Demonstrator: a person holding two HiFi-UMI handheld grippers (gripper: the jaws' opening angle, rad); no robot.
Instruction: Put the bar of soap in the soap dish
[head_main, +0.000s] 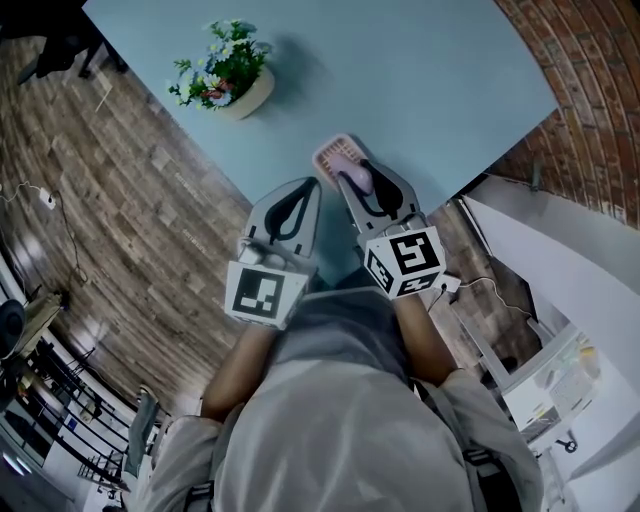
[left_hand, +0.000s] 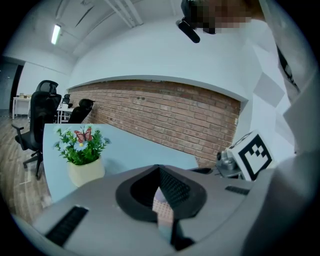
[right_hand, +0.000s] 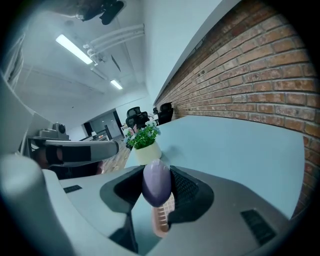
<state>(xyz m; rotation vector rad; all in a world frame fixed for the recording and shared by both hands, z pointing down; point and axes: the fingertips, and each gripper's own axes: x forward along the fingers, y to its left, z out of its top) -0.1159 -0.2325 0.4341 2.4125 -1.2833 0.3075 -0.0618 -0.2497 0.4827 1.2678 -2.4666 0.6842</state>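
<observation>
Right gripper view shows the right gripper (right_hand: 156, 175) clamped on the purple bar of soap (right_hand: 156, 186), just above the pink soap dish (right_hand: 161, 222), while the left gripper (left_hand: 159, 170), jaws together and empty, hangs beside that dish.

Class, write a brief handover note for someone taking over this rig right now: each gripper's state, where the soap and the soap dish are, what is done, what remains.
Left gripper: shut, empty, beside the right one.
Right gripper: shut on the bar of soap, which is purple and held over the soap dish.
Soap dish: pink, on the table near its front edge.
Done: soap is gripped and over the dish.
Left: lower it into the dish, open the jaws, withdraw.
</observation>
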